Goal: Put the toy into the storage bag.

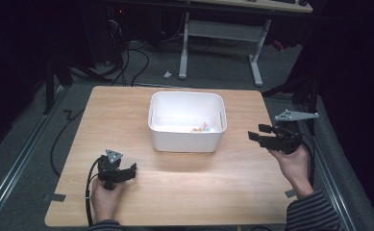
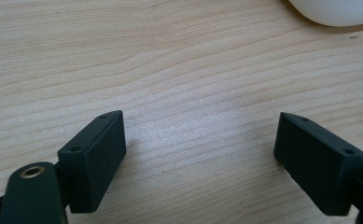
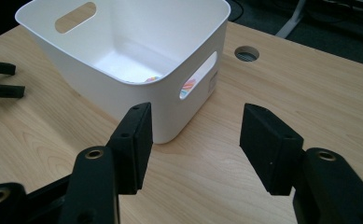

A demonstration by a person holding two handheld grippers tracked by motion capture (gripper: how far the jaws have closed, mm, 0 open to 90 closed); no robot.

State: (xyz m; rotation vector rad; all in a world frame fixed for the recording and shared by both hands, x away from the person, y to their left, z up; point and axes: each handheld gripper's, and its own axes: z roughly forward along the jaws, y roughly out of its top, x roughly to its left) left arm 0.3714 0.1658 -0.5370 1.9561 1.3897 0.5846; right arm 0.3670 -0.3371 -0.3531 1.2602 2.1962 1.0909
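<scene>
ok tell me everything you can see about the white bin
The white bin is a smooth, plastic-looking rectangular tub with rounded corners and an oval handle slot in each end wall. It stands upright and open-topped near the middle of the wooden table, touched by neither gripper. A few small colourful items lie on its floor by the right end, too small to identify.

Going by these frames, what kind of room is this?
Probably a lab or recording workspace: a wooden table with a white bin, loose cables on the floor, and a height-adjustable desk frame behind.
</scene>
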